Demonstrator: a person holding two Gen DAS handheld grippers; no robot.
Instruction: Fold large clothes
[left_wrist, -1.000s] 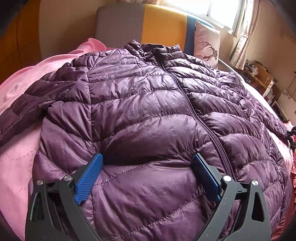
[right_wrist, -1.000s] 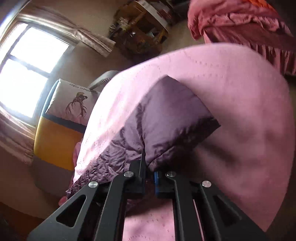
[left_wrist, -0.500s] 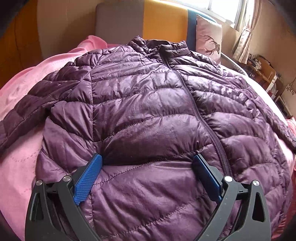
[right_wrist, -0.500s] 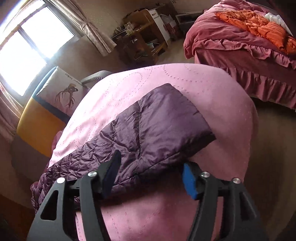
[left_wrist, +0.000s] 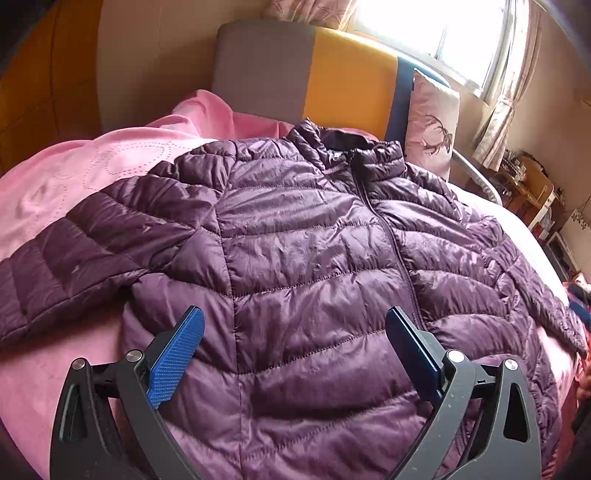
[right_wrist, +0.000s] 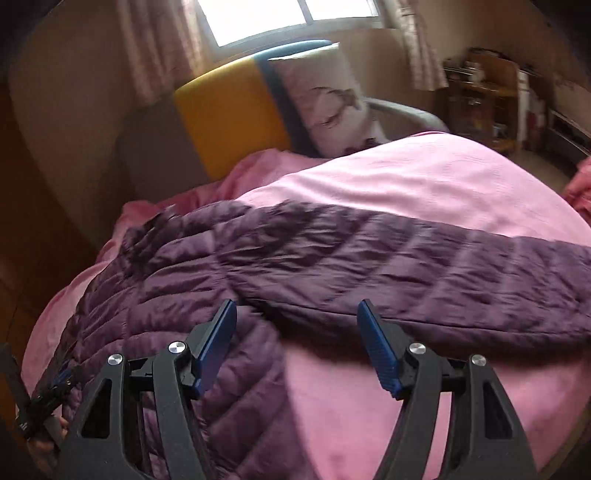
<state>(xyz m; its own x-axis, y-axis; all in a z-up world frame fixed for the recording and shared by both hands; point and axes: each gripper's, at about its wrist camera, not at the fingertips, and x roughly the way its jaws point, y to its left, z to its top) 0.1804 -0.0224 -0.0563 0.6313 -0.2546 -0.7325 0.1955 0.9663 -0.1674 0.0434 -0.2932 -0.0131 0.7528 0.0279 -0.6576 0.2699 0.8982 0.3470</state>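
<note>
Jacket (left_wrist: 314, 258) flat below left tool (left_wrist: 295, 328) — fingers apart, unheld.

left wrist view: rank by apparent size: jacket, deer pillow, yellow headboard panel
1. purple jacket, fills most of the frame.
2. yellow headboard panel.
3. deer pillow, close to the panel in apparent size and partly hidden behind the jacket, so 2 versus 3 is unsure.

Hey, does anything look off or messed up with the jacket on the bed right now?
Nothing stands out. The purple puffer jacket lies zipped, front up, on the pink bedspread, both sleeves stretched outward. No tear or spill shows. The left gripper and right gripper are open, holding nothing.
</note>
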